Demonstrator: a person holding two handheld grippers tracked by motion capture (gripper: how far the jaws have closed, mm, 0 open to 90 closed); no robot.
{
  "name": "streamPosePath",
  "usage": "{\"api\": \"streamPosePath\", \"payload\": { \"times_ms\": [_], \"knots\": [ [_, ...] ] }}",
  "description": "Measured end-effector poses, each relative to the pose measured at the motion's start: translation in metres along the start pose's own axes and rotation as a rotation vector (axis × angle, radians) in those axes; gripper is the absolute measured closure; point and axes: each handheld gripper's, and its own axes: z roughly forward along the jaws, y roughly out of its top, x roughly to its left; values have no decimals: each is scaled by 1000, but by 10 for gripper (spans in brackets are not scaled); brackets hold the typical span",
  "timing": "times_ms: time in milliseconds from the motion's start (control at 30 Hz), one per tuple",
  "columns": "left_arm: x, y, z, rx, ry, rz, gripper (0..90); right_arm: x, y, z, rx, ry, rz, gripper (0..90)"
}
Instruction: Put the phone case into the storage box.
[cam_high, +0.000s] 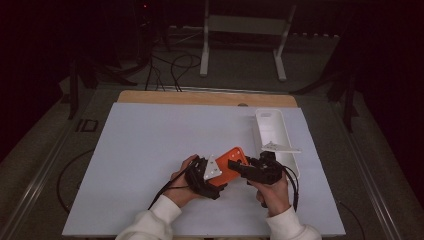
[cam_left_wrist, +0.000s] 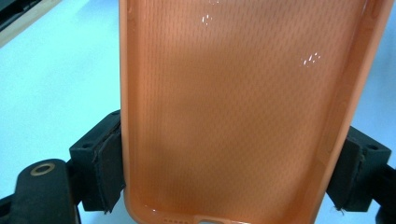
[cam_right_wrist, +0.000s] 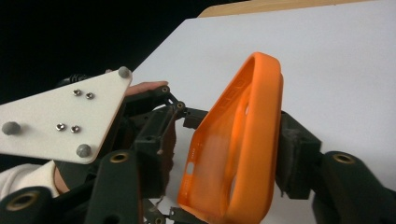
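An orange phone case (cam_high: 234, 156) is held up over the white mat near the table's front edge. My left gripper (cam_high: 219, 179) is shut on it: in the left gripper view the two pads (cam_left_wrist: 108, 163) press on the long sides of the case (cam_left_wrist: 233, 93), whose hollow inside faces the camera. My right gripper (cam_high: 239, 165) comes in from the right. In the right gripper view the case (cam_right_wrist: 252, 116) stands edge-on between the jaws of my right gripper (cam_right_wrist: 205, 158). The left jaw stands clear of the case, so that gripper is open. The left gripper's grey plate (cam_right_wrist: 65, 116) shows beyond.
A long white tray (cam_high: 260, 135) lies at the right of the white mat (cam_high: 150, 150), just behind my right hand. A wooden table edge (cam_high: 200, 97) runs along the back. Cables trail from both grippers toward the front edge.
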Motion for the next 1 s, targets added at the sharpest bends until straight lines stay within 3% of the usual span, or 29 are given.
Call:
{"api": "streamPosePath", "payload": {
  "times_ms": [467, 1000],
  "knots": [
    [8, 0, -8, -62, -103, -64, 152, 4, 1, -6, -25, 66, -123, 193],
    [13, 0, -15, -110, -198, -97, 153, 3, 2, -18, -73, 123, -207, 92]
  ]
}}
